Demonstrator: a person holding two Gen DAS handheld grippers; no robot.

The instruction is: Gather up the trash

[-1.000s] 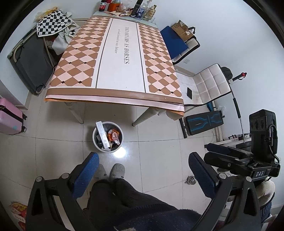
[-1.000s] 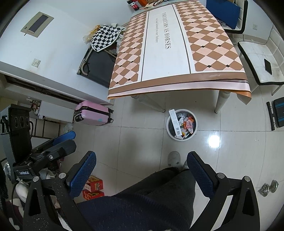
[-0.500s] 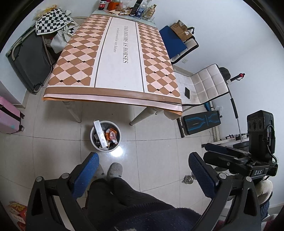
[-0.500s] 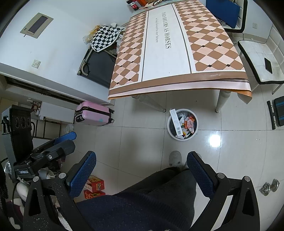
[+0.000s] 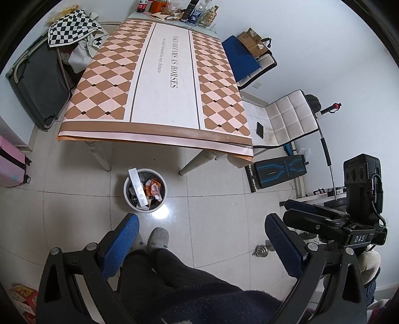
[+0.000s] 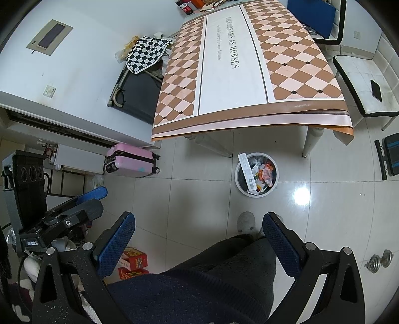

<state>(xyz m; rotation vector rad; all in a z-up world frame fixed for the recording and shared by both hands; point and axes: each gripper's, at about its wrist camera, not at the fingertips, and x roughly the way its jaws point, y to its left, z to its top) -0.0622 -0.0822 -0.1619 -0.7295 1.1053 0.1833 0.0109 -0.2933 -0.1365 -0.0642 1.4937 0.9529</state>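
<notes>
A white round trash bin (image 5: 129, 198) stands on the tiled floor by the table's near edge, holding a long white box (image 5: 137, 188), orange wrappers (image 5: 153, 188) and other packaging. It also shows in the right wrist view (image 6: 239, 184). My left gripper (image 5: 200, 245) is open and empty, held high above the floor over the person's legs. My right gripper (image 6: 199, 243) is open and empty at the same height. The right gripper shows in the left wrist view (image 5: 336, 219), and the left one in the right wrist view (image 6: 74, 206).
A table with a checked cloth (image 5: 159, 82) has bottles and boxes (image 5: 179, 11) at its far end. White chairs (image 5: 289, 119), a phone (image 5: 259, 129), a black suitcase (image 5: 37, 82), a pink suitcase (image 6: 129, 163), red boxes (image 6: 133, 261) and dumbbells (image 6: 377, 260) surround it.
The left wrist view has drifted slightly, so the bin and table sit a little further left and lower in it. Both grippers stay open and empty.
</notes>
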